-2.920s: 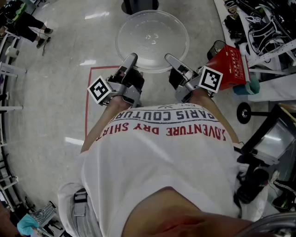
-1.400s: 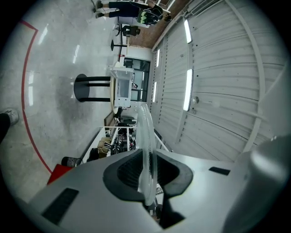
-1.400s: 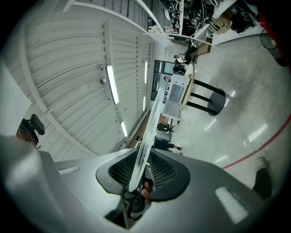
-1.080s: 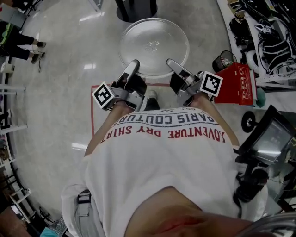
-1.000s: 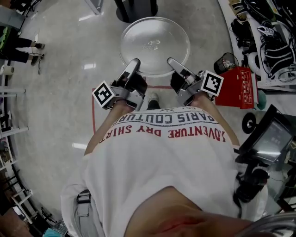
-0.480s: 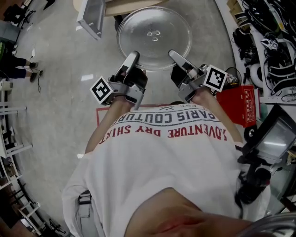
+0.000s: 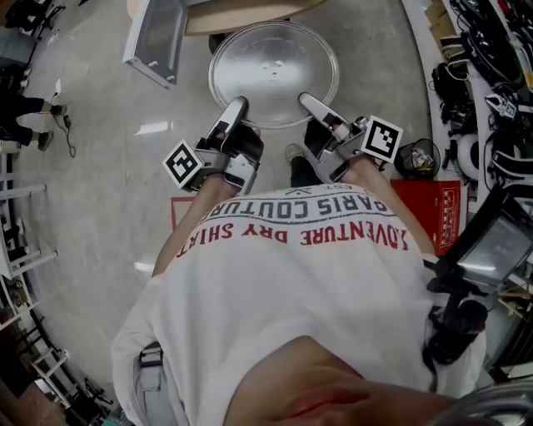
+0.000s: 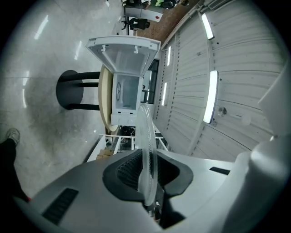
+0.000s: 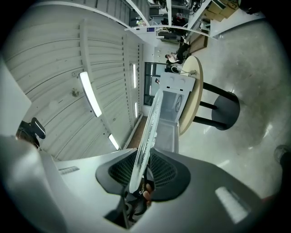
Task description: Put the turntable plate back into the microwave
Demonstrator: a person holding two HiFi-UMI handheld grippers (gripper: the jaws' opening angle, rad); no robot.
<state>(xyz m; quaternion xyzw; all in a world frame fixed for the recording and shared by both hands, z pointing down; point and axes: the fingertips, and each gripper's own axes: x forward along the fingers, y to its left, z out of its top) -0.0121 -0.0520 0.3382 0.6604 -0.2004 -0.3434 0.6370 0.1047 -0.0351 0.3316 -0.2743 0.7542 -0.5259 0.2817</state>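
A round clear glass turntable plate hangs level over the floor, held at its near rim from both sides. My left gripper is shut on the near-left rim and my right gripper on the near-right rim. In the left gripper view the plate stands edge-on between the dark pads, in the grip of the left gripper. The right gripper view shows the plate the same way, in the grip of the right gripper. The white microwave sits ahead on a round table, door open; it also appears as the microwave.
The round wooden table stands on a black pedestal. A red box and a small bin sit on the floor at my right. Benches with cables line the right side. Red tape marks the floor.
The person has walked forward with the plate. The table and the open microwave door have come into view at the top, and the red box has slid back toward the lower right.
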